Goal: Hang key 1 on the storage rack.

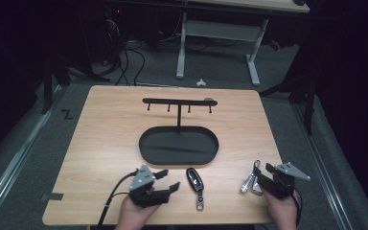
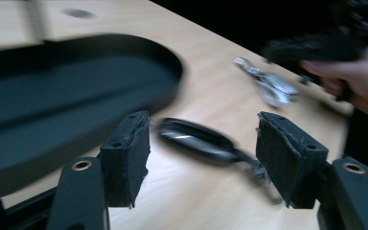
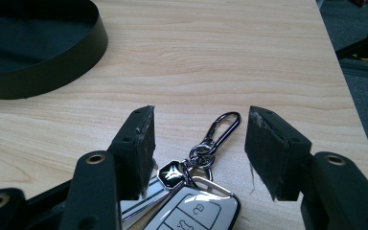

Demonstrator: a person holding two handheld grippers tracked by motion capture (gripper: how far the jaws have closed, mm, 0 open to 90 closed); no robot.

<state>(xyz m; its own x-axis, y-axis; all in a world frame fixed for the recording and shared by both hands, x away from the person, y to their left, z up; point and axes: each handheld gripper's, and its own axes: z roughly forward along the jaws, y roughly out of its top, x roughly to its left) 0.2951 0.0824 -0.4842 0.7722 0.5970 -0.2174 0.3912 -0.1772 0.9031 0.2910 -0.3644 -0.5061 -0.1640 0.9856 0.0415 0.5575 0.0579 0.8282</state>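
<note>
Grippers are both hovering open near the desk's front edge, the left gripper [image 2: 199, 158] lining up on the glossy black key fob [image 2: 196, 139], the right gripper [image 3: 199, 155] straddling the white-and-chrome key fob [image 3: 191, 206]; closing comes next.

The left gripper view is motion-blurred, smearing the black key fob [image 2: 196, 139]; the white key fob [image 3: 191, 211] runs off the right gripper view's bottom edge.

Beside one black oval tray [image 1: 148, 152] with one four-hook rack [image 1: 179, 101], two car keys lie in front: one black key [image 1: 194, 179], one silver key [image 1: 251, 183].
</note>
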